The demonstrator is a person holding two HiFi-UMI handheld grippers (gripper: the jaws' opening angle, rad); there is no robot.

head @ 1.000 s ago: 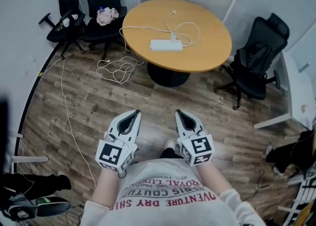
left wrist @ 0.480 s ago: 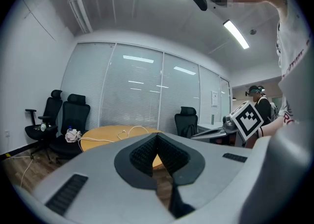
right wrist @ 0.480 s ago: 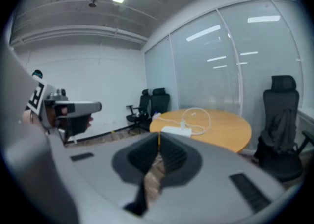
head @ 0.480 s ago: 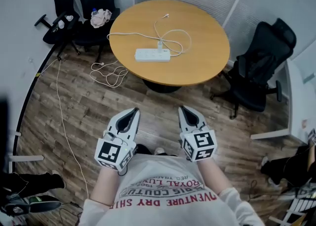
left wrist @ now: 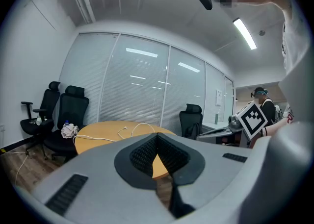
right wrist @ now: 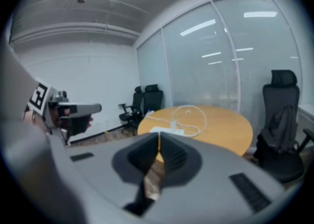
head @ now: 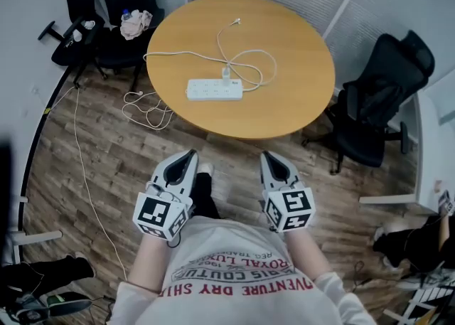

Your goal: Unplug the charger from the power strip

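Power strip (head: pixel 213 89) is lying crosswise on table (head: pixel 298 96), charger (head: pixel 226 74) sticking upward; left gripper (head: pixel 189 154) and right gripper (head: pixel 267 155), closed and empty, are hovering off the near edge.

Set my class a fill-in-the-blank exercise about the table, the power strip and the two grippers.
The power strip lies on a ____ wooden table. The charger is ____ into the power strip. The jaws of the left gripper and the right gripper are ____ and hold nothing. The office chair is ____ in colour.
Missing words: round; plugged; shut; black.
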